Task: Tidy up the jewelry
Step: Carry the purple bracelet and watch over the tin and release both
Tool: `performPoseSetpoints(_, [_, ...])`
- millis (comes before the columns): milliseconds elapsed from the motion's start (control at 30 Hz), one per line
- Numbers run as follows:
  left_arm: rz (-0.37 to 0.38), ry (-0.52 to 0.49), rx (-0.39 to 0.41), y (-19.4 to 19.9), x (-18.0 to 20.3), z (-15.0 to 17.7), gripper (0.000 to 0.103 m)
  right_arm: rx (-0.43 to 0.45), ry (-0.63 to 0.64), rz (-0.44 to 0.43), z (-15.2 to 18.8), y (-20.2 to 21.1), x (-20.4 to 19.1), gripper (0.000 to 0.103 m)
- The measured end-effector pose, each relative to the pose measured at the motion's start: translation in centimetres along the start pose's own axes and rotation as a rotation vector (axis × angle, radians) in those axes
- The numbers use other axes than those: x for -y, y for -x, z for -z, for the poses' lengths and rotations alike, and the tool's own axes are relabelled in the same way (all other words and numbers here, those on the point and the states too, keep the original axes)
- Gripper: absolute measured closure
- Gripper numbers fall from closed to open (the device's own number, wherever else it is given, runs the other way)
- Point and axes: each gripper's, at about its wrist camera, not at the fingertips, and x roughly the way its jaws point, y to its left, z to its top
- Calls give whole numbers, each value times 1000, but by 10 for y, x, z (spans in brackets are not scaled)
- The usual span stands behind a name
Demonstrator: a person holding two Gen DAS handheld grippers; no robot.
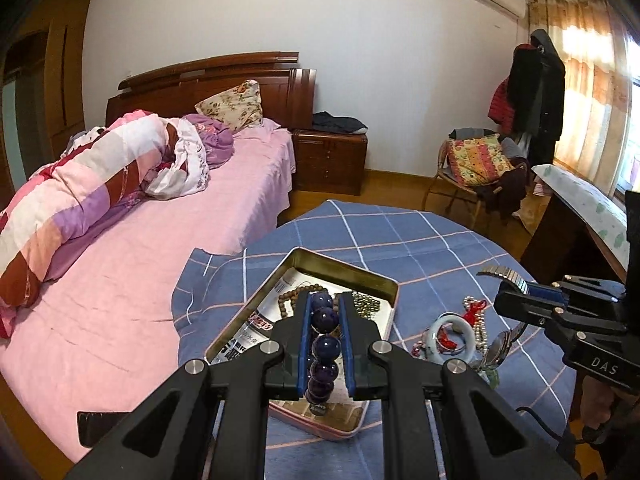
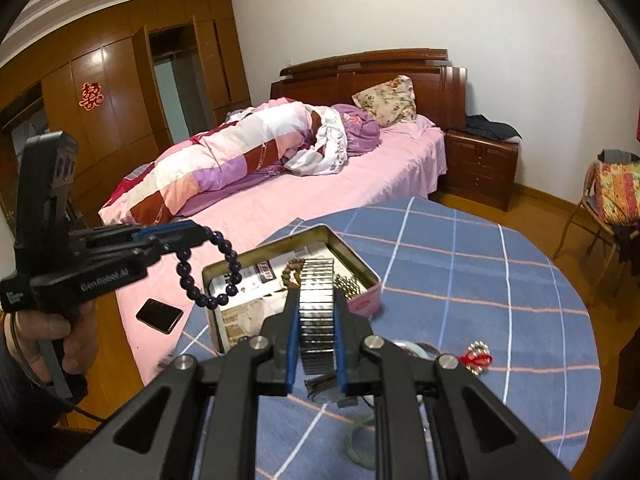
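My left gripper point(image 1: 322, 300) is shut on a dark purple bead bracelet point(image 1: 325, 350) and holds it above an open metal tin point(image 1: 348, 270) on the blue checked table. In the right wrist view the bracelet point(image 2: 224, 276) hangs from the left gripper point(image 2: 196, 236) over the tin's near corner point(image 2: 208, 276). My right gripper point(image 2: 316, 294) is shut on a silver metal watch band point(image 2: 317, 312), above the table beside the tin. The tin holds a brown bead bracelet point(image 2: 291, 272) and gold beads point(image 2: 347, 283).
Loose jewelry lies on the table right of the tin: a white bangle point(image 1: 454, 334), red-tasselled pearls point(image 1: 474, 308), a watch point(image 1: 506, 342). A green cord point(image 2: 356, 436) lies under my right gripper. A phone point(image 2: 159, 315) lies on the pink bed point(image 1: 132, 264).
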Motion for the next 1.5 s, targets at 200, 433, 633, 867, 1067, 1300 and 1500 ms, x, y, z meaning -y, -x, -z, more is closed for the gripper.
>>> performPoseSetpoints(200, [-8, 14, -5, -3, -7, -1, 90, -6, 20, -10, -10, -11, -9, 86])
performPoseSetpoints(433, [-17, 33, -9, -8, -16, -2, 90, -14, 48, -20, -19, -23, -22, 86])
performPoseSetpoints(633, [-35, 55, -19, -17, -27, -3, 90, -30, 63, -26, -24, -36, -30, 86])
performPoseSetpoints(867, [-45, 68, -19, -25, -35, -5, 90, -41, 73, -33, -26, -49, -39, 86])
performPoseSetpoints(1067, [-47, 68, -20, -32, -40, -3, 90, -50, 80, -39, -27, -58, -45, 86])
performPoseSetpoints(1300, [-72, 76, -32, -41, -46, 0, 90, -74, 76, -50, -23, -75, -50, 86])
performPoseSetpoints(1500, [-90, 88, -63, -53, -53, 7, 90, -112, 66, -55, -13, -93, -51, 86])
